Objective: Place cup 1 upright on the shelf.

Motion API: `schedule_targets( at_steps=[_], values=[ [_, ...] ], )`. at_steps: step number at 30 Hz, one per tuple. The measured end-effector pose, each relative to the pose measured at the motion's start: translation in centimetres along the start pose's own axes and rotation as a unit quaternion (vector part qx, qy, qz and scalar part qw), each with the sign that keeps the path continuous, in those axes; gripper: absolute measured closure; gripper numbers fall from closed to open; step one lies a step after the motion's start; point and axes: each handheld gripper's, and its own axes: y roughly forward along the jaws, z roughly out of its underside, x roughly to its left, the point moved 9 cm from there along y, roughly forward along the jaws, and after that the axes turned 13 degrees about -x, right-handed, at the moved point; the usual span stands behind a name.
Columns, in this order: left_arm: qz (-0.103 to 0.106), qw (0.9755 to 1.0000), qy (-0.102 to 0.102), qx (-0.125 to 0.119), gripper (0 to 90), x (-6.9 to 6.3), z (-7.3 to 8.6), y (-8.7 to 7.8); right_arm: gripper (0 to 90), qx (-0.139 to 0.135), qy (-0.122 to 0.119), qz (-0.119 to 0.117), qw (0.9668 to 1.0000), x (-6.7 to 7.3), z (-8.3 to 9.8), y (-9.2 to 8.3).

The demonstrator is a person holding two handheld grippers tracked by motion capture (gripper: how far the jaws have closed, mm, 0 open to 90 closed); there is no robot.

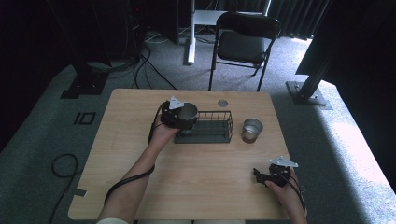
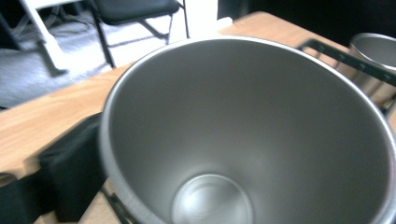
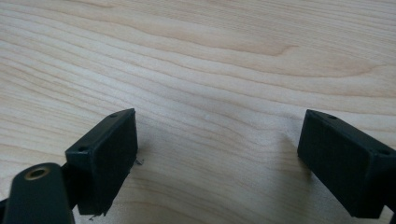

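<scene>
A steel cup (image 1: 188,113) hangs tilted over the left end of a black wire rack (image 1: 219,113), with my left gripper (image 1: 180,119) shut on it. In the left gripper view the cup (image 2: 243,130) is very close with its empty inside towards the camera. One black finger (image 2: 70,177) lies against its outer wall; the other finger is hidden behind the cup. A second steel cup (image 1: 251,129) stands upright on the table just right of the rack. My right gripper (image 1: 258,173) sits low over the wood near the front right corner, open (image 3: 217,158), nothing between its fingers.
The wooden table (image 1: 196,172) has a small round grommet (image 1: 222,102) near its far edge. Behind the table stand a black folding chair (image 1: 243,44) and a white desk leg (image 1: 190,42). Cables (image 1: 140,70) lie on the carpet at the left.
</scene>
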Motion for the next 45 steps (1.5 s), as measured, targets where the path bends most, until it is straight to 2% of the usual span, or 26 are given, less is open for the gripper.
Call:
schedule_targets(
  at_steps=[1, 8, 11, 17, 24, 37, 45],
  values=[
    [-0.004, 1.0000, 0.008, -0.001, 0.5, 0.1, -0.1, -0.1, 11.7, 0.000, 0.000, 0.000, 1.0000, 0.0, 0.0, 0.0],
    [-0.004, 0.9997, 0.023, -0.008, 0.5, 0.1, -0.6, -0.9, 11.7, 0.000, 0.000, 0.000, 1.0000, 0.0, 0.0, 0.0],
    [-0.001, 0.9997, 0.021, -0.009, 0.5, 0.3, -0.5, -1.4, 11.7, 0.000, 0.000, 0.000, 1.0000, 0.0, 0.0, 0.0],
    [0.012, 0.9998, 0.014, 0.006, 0.5, 0.2, -0.1, -2.1, 11.7, 0.000, 0.000, 0.000, 1.0000, 0.0, 0.0, 0.0],
    [0.018, 0.9996, 0.022, 0.006, 0.5, -0.3, 0.2, -3.0, 11.7, 0.000, 0.000, 0.000, 1.0000, 0.0, 0.0, 0.0],
    [0.003, 0.9997, 0.023, 0.008, 0.6, 0.7, 1.2, -5.3, 11.7, 0.000, 0.000, 0.000, 1.0000, 0.0, 0.0, 0.0],
    [-0.002, 0.9996, 0.018, 0.020, 0.6, 1.5, 2.6, -6.5, 11.7, 0.000, 0.000, 0.000, 1.0000, 0.0, 0.0, 0.0]
  ],
)
